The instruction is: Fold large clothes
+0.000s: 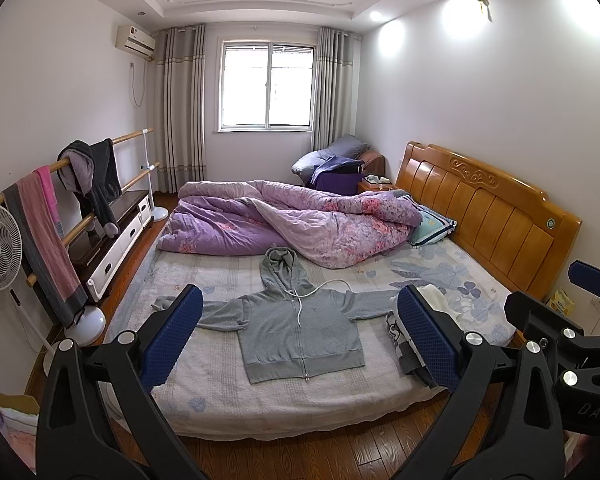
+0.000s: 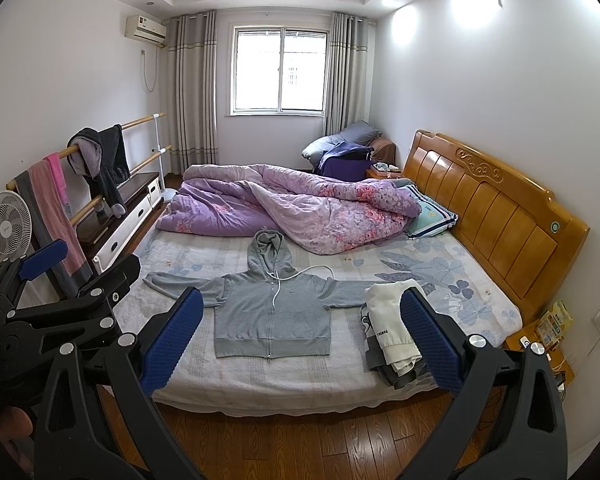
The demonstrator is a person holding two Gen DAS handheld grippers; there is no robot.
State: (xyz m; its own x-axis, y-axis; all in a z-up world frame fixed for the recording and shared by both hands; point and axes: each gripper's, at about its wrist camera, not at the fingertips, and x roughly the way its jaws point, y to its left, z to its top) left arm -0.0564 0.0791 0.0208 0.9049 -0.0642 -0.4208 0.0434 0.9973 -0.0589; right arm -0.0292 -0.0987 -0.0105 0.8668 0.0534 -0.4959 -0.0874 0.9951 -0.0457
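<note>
Here, a grey zip-front hooded sweatshirt (image 1: 300,320) lies flat, front up, sleeves spread, mid-bed (image 1: 220,396), likely laid out for folding. Left gripper (image 1: 300,334) and right gripper (image 2: 302,338) hover near, fingers wide, empty. Folded clothes (image 2: 392,340) sit right.

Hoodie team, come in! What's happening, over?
Left hand-held gripper and right hand-held gripper open, empty. Grey hoodie flat on bed, unfolded. Clothes pile beside right sleeve.
</note>
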